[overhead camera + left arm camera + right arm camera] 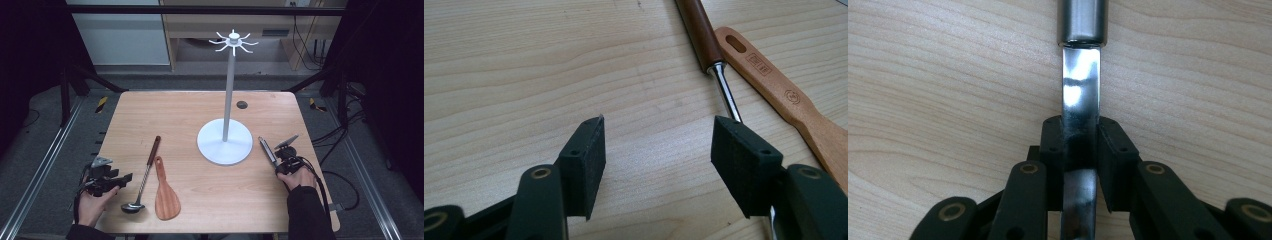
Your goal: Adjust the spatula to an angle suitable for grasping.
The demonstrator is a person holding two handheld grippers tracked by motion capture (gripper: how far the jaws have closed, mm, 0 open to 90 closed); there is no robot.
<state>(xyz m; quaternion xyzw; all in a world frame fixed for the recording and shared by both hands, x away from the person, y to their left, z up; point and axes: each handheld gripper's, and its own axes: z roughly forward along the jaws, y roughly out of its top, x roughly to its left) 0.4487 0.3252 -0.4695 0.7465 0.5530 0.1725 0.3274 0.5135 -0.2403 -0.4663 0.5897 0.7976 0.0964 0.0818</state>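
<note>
Gripping metal utensil [1080, 95]: right gripper [1081, 145] fingers | left gripper [658, 155] fingers: apart | wooden spatula [774, 90] stamps: unreadable

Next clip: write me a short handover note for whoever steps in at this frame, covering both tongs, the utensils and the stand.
Right tongs: shut on the flat shaft of a metal utensil, which lies on the table right of the stand; its head cannot be made out.
Left tongs: open, nothing between them, low at the near left edge beside the ladle.
White hook stand: upright mid-table, all hooks bare.
Wooden rice paddle: flat, right of the ladle.
Done: one utensil gripped, not yet lifted.
Left, probably: hang all three utensils on the hooks.
</note>
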